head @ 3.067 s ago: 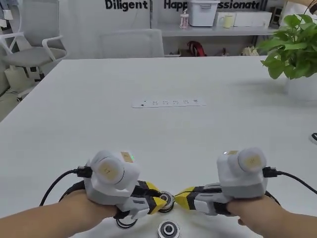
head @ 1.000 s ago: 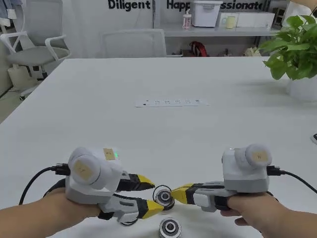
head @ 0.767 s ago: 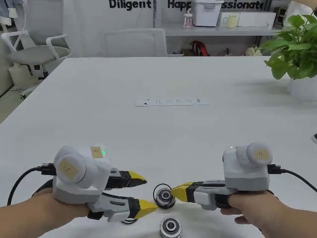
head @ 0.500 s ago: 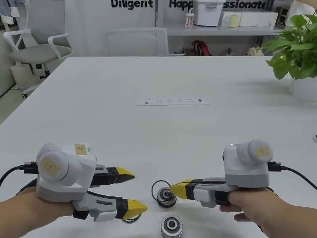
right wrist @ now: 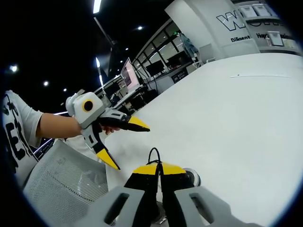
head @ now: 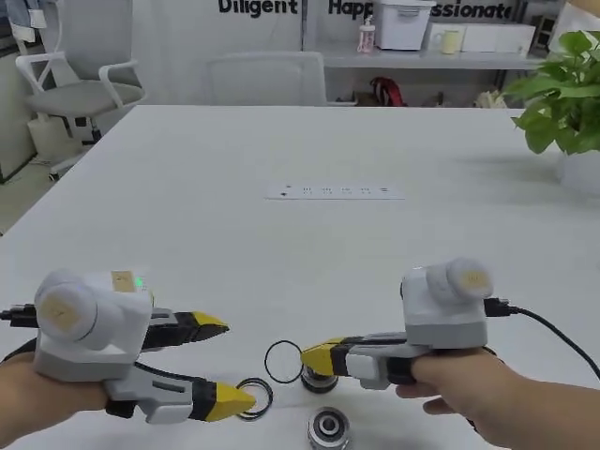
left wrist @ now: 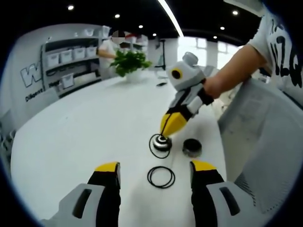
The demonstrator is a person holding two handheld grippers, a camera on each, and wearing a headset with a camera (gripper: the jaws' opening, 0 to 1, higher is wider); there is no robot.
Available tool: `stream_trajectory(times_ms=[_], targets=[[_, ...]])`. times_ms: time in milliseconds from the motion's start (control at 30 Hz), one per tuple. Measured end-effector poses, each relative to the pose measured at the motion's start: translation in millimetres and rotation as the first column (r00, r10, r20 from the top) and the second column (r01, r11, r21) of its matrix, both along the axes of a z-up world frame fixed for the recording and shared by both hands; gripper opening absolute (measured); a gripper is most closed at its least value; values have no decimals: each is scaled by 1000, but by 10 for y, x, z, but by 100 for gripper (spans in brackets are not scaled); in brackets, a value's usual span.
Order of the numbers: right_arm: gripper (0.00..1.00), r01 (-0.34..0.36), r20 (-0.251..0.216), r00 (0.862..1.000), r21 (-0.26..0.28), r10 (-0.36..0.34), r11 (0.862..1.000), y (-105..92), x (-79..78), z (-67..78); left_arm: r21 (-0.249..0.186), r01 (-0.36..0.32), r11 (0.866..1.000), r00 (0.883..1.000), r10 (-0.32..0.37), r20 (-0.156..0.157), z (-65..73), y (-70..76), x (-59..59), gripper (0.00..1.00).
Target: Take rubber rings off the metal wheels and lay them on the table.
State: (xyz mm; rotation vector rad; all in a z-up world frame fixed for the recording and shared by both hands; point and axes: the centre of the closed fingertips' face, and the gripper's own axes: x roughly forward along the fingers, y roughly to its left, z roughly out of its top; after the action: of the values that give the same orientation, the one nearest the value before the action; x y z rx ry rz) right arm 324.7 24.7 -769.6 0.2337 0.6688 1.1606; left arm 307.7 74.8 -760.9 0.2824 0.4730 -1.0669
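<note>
Rubber ring [head: 266,361] pinched in right gripper's [head: 309,356] closed fingers; left gripper view shows second ring [left wrist: 148,177] before left gripper's [left wrist: 155,165] open fingers.

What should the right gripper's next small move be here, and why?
Probably draw the pinched ring clear of the wheel and lay it flat beside the other one. The right gripper is shut on a rubber ring that stands on edge next to the metal wheel. A laid ring lies flat on the table near the open left gripper.

Office: swivel chair [head: 80,89], wall lettering [head: 248,7]
</note>
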Motion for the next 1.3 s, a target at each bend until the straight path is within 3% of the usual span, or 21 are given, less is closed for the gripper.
stream_trajectory(times_ms=[367,700,867,1300], targets=[[0,-68,-16,998,-49,68,996,252,-157,-128,17,-11,1000,1000,11,-8,-29,100,-21,63],[0,-99,-18,995,-92,98,991,296,-272,-241,32,-9,999,1000,9,-7,-24,122,-21,62],[7,-120,32,991,-146,126,982,277,-306,-292,39,-1,999,1000,1,-10,-38,119,-40,62],[23,-116,99,987,-125,129,985,252,-265,-107,41,14,999,1000,-14,-7,14,68,-65,62]])
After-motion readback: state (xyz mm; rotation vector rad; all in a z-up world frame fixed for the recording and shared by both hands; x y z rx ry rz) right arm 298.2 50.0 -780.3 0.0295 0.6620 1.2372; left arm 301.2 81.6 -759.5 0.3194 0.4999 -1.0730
